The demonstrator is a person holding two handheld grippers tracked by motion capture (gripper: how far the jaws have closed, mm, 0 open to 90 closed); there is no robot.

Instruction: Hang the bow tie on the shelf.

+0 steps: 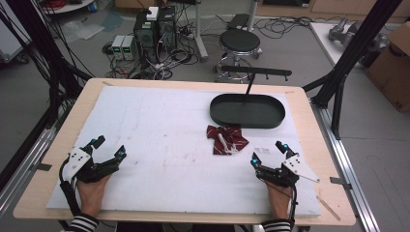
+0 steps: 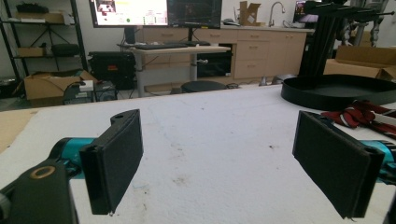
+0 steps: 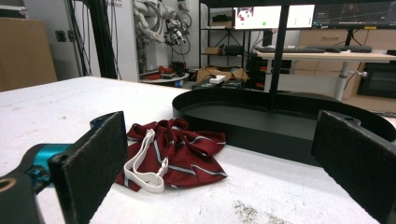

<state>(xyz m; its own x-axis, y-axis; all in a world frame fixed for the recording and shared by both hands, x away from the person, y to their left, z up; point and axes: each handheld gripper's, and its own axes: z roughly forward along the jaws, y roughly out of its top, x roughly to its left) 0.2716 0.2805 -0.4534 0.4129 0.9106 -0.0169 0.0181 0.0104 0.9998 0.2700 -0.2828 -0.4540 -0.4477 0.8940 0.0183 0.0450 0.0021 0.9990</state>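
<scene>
Overhead and gripper-mounted views of a light wooden table [image 1: 295,99] covered by a white foam sheet [image 1: 164,140]. At the near left, the left gripper [image 1: 109,147] rests on the sheet in the person's left hand [image 1: 92,189], its two black jaws spread wide apart with nothing between them; in the left gripper view its flat black pads [image 2: 119,161] frame bare, faintly stained sheet. Right of centre lies a crumpled dark red cloth with thin pale stripes and a white strap [image 1: 226,139], flat on the sheet and untouched by either gripper. Just beyond it, toward the far right, sits a shallow black oval tray [image 1: 247,111], from which a thin black post [image 1: 249,84] rises. At the near right, the right gripper [image 1: 267,152] is held in the right hand [image 1: 279,198], jaws likewise spread and empty, pointing toward the cloth [image 3: 175,151] and the tray [image 3: 280,126] behind it.
</scene>
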